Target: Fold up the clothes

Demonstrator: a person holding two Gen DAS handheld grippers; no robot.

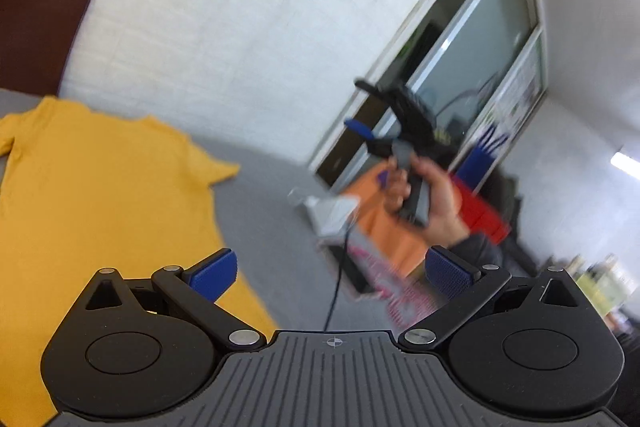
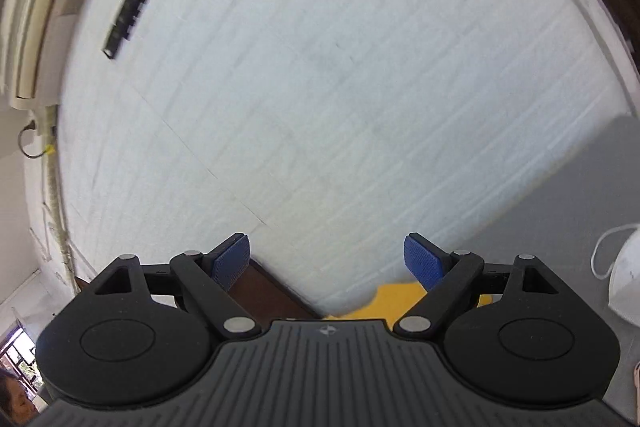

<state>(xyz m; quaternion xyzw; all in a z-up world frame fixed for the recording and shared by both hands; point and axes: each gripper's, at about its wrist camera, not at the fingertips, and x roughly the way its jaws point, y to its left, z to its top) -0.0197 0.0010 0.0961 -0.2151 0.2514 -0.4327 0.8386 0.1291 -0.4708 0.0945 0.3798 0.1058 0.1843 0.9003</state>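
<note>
Your left gripper (image 1: 332,277) has its blue ribbed pads spread wide with nothing between them. It is raised off the grey table surface (image 1: 276,195) and aims across it toward the white brick wall (image 1: 240,27).

Your right gripper (image 2: 327,261) is just as wide, its pads clear of everything, and it faces that same white wall head-on. In the left wrist view you see this tool again, blurred, gripped in your right hand (image 1: 430,199) above the far end of the table.

The mustard-yellow short-sleeved T-shirt (image 1: 88,195) lies spread flat on the grey surface, below and left of your left gripper's pads, with neither tool touching it. A corner of it shows low in the right wrist view too.

Beyond the shirt stands a dark brown chair back (image 1: 36,27). Near your right hand sit a blurred orange cloth (image 1: 384,227) and a window (image 1: 480,47).
</note>
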